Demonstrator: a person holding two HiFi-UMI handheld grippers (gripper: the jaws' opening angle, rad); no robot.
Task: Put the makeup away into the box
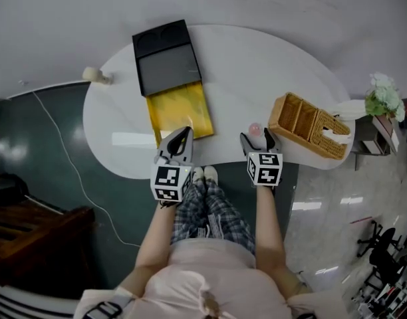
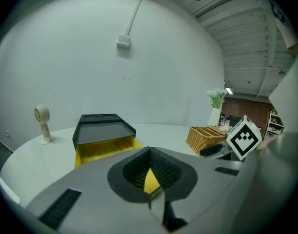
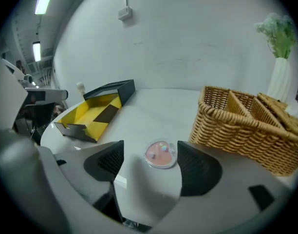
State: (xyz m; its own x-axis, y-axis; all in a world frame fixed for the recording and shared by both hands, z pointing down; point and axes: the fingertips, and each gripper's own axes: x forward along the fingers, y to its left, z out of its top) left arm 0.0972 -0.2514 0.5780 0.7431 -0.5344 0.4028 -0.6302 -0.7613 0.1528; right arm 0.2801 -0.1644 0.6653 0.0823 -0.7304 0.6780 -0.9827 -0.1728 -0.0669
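A round pink makeup compact [image 1: 255, 129] [image 3: 160, 154] lies on the white table [image 1: 257, 72] near its front edge. My right gripper [image 1: 258, 137] [image 3: 150, 151] stands open around it, one jaw on each side, and the pads do not touch it. The box [image 1: 165, 57] [image 2: 102, 126] [image 3: 98, 112] is black, with a yellow drawer [image 1: 180, 111] [image 2: 101, 150] pulled out toward me. My left gripper [image 1: 182, 138] [image 2: 150, 151] hovers at the drawer's near end, its fingertips together and nothing between them.
A wicker basket [image 1: 308, 126] [image 3: 246, 126] [image 2: 206, 136] with dividers sits right of the compact. A small white fan [image 1: 94, 75] [image 2: 42, 123] stands at the table's far left. A vase with flowers [image 3: 279, 77] is behind the basket. The person's legs are below the front edge.
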